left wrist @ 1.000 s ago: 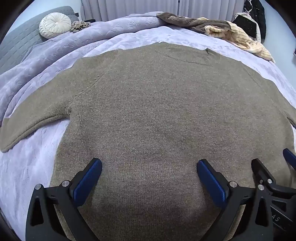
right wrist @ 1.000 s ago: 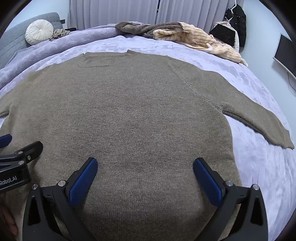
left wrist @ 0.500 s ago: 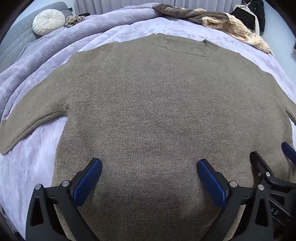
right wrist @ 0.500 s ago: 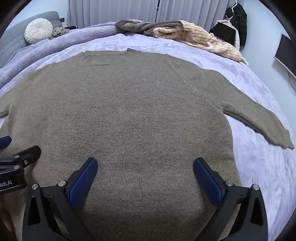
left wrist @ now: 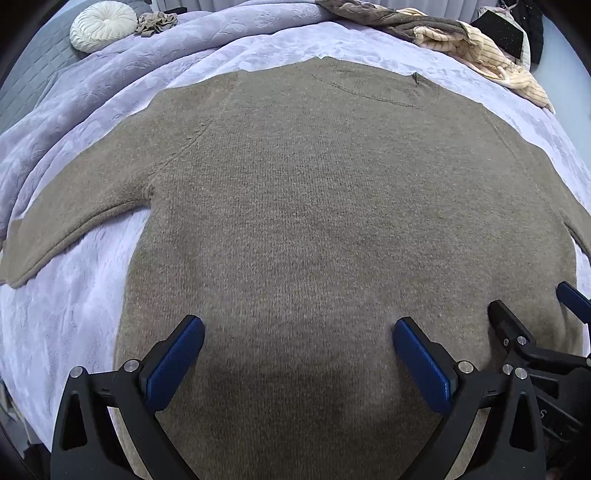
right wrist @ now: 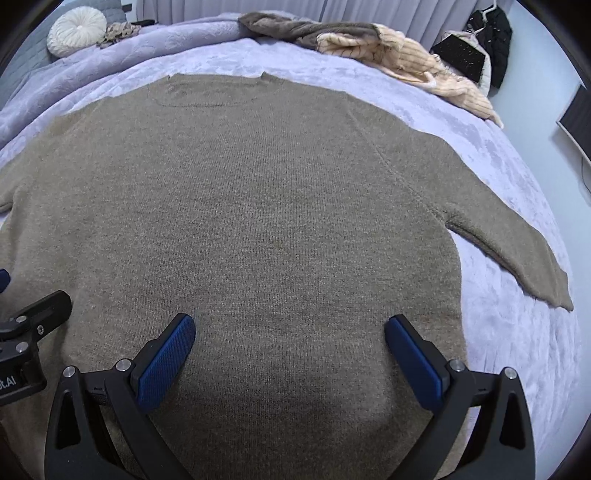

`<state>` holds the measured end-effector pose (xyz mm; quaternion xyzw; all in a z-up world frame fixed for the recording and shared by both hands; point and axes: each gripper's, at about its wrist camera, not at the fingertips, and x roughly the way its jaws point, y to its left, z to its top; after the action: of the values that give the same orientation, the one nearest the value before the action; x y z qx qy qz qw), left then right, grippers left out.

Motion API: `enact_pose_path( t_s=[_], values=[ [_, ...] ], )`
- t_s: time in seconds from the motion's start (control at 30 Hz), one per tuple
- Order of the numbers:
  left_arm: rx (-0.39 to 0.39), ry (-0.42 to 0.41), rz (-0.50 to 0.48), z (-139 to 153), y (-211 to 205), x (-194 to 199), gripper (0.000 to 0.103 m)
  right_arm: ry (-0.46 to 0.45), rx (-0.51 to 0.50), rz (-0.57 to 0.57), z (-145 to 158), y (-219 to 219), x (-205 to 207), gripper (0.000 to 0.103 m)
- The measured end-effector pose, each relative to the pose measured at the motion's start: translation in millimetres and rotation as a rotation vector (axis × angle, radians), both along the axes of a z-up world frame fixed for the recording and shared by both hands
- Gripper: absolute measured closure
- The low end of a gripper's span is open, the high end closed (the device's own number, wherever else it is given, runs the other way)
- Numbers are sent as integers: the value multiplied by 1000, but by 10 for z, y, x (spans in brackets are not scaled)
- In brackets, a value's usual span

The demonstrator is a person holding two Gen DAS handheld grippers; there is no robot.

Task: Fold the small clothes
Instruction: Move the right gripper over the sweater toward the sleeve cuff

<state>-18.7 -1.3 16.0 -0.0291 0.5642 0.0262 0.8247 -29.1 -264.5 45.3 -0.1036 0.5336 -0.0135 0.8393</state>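
A brown knit sweater lies flat on the lilac bed cover, collar at the far side, both sleeves spread out. It also shows in the right wrist view. Its left sleeve reaches left; its right sleeve reaches right. My left gripper is open and empty, low over the sweater's lower body. My right gripper is open and empty, low over the same area, just to the right of the left one. The sweater's hem is hidden under the grippers.
A pile of other clothes, brown and cream-striped, lies at the bed's far right. A round white cushion sits at the far left by a grey headboard. Dark garments hang at the right wall. Curtains close the back.
Both grippers have tilted and sunk a little toward the sweater, so the far bed sits higher in the views. Both jaws stay open. The sweater has not moved.
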Motion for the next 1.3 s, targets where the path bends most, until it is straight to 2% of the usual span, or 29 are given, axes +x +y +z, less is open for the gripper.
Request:
enact_pose_path(
  t_s=[0.13, 0.3, 0.53, 0.73, 1.0, 1.3],
  values=[
    [-1, -19, 19, 138, 19, -87, 0, 27, -4, 21, 97, 10, -8, 0],
    [24, -63, 43, 404, 118, -51, 0, -36, 2, 46, 360, 68, -101, 0],
    [11, -72, 41, 659, 131, 38, 0, -86, 28, 32, 630, 34, -104, 0],
    [35, -77, 15, 760, -41, 80, 0, -120, 48, 21, 807, -44, -104, 0],
    [12, -62, 1, 848, -190, 182, 0, -160, 63, -11, 964, -208, -59, 0],
    [21, -70, -24, 976, -435, 334, 0, -179, 77, -73, 1036, -474, 17, 0]
  ],
)
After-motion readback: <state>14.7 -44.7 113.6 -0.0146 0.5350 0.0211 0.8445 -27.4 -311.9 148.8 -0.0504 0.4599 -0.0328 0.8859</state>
